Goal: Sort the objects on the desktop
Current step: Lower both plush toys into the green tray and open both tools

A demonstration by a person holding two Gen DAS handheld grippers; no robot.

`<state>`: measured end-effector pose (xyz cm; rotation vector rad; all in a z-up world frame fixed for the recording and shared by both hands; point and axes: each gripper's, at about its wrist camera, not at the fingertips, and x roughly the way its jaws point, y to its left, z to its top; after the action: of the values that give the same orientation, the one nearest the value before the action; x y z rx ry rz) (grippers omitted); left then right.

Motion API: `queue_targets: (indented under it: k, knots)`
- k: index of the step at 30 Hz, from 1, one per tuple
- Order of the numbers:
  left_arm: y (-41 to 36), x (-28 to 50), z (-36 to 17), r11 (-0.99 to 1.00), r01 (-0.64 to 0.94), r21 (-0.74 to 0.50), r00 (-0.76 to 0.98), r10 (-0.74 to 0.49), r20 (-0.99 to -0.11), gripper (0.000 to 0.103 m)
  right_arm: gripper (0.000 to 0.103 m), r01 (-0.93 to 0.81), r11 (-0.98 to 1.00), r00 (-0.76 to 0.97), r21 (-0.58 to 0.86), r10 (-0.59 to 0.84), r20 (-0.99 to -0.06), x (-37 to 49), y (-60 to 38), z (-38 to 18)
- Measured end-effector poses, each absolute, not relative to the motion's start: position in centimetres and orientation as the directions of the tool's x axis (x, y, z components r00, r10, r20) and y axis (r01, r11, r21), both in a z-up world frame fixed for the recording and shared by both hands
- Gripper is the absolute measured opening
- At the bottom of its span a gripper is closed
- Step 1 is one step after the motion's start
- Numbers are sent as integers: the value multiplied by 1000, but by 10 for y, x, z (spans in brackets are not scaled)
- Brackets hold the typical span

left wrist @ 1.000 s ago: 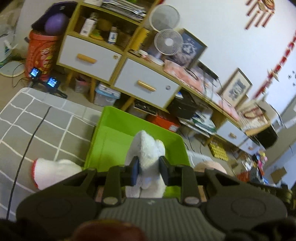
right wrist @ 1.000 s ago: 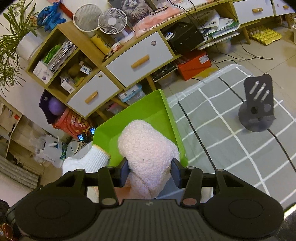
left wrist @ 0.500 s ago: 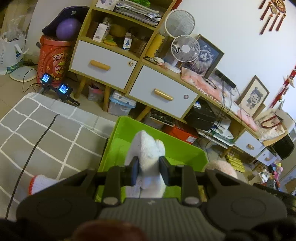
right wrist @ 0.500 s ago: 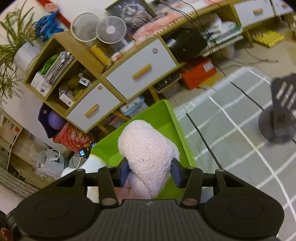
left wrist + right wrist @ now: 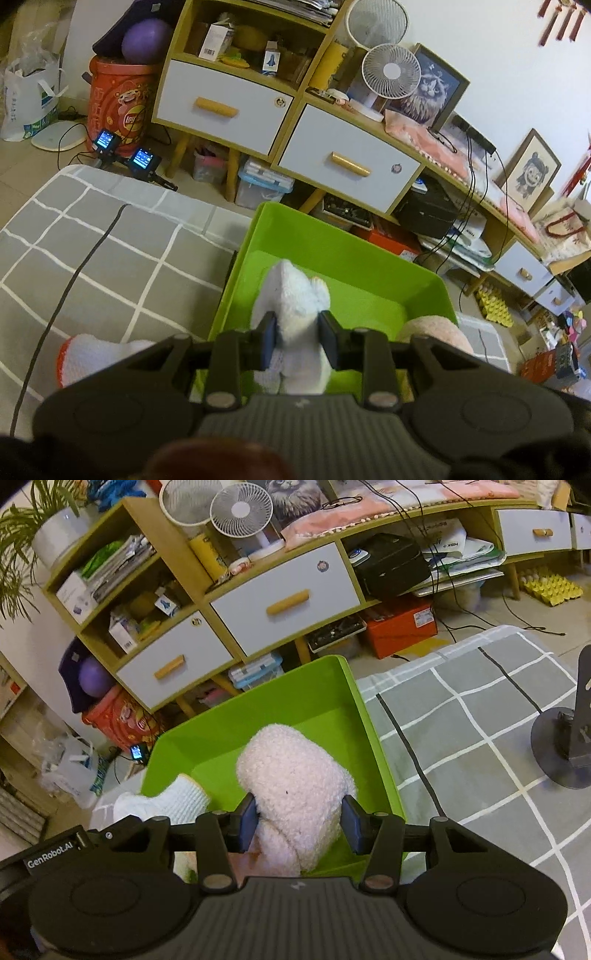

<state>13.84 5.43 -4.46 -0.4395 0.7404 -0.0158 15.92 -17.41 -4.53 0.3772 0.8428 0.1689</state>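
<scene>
My left gripper [image 5: 297, 341] is shut on a white knitted glove [image 5: 295, 310] and holds it over the near end of a green bin [image 5: 332, 251]. My right gripper [image 5: 299, 821] is shut on a fluffy pink plush item [image 5: 291, 775], held over the same green bin [image 5: 354, 690]. The plush also shows in the left wrist view [image 5: 436, 328] at the bin's right. The white glove shows in the right wrist view [image 5: 166, 803] at the bin's left. A second white glove with a red cuff [image 5: 99, 354] lies on the grey checked cloth left of the bin.
The grey checked cloth [image 5: 92, 251] carries a black cable [image 5: 74, 277]. A black stand [image 5: 569, 746] rests on the cloth at the right. Behind the bin are wooden drawers [image 5: 221, 107], fans [image 5: 388, 70] and floor clutter.
Both grippers have moved forward over the green bin, still holding their items. The bin fills more of each view and the black stand has slid to the right edge.
</scene>
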Motion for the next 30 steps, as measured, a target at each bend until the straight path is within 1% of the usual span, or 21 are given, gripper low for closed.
queue_targets:
  k: [9, 13, 16, 18, 20, 21, 23, 24, 26, 27, 28, 29, 30]
  knots:
    - [54, 139, -49, 912, -146, -384, 726, -165, -668, 27, 49, -5, 940, 650, 341, 263, -713, 158, -170, -45]
    - [53, 138, -48, 913, -139, -383, 726, -169, -667, 27, 49, -3, 941, 651, 338, 258, -714, 157, -171, -44]
    - [52, 137, -45, 912, -137, -386, 728, -171, -663, 29, 51, -9, 941, 651, 339, 263, -712, 155, -171, -42]
    - [51, 137, -45, 912, -137, -386, 726, -173, -666, 34, 56, -11, 940, 647, 342, 268, -714, 154, -171, -41]
    - [51, 136, -45, 912, -140, -386, 723, -171, -669, 43, 64, -10, 937, 645, 349, 273, -714, 153, -171, -40]
    - [50, 135, -44, 912, -142, -385, 722, -171, -670, 46, 65, -9, 936, 644, 353, 276, -713, 153, -172, -40]
    - [50, 135, -44, 912, -143, -384, 723, -168, -670, 55, 68, -7, 934, 644, 357, 277, -713, 152, -173, -38]
    - [50, 135, -43, 912, -144, -384, 723, -168, -670, 58, 69, -5, 934, 643, 358, 277, -714, 152, -173, -37]
    - [49, 133, -42, 913, -140, -383, 727, -168, -666, 73, 73, -4, 933, 640, 359, 278, -716, 150, -174, -36]
    - [49, 131, -41, 915, -137, -379, 729, -166, -664, 76, 74, -5, 934, 639, 358, 279, -717, 149, -174, -34]
    - [48, 130, -39, 918, -133, -373, 731, -164, -663, 82, 75, -7, 934, 637, 357, 279, -718, 148, -174, -33]
    - [48, 128, -37, 922, -129, -364, 730, -160, -664, 90, 77, -8, 935, 636, 355, 278, -720, 148, -174, -31]
    - [46, 126, -35, 927, -127, -354, 729, -155, -667, 94, 77, -10, 936, 635, 352, 278, -721, 146, -174, -30]
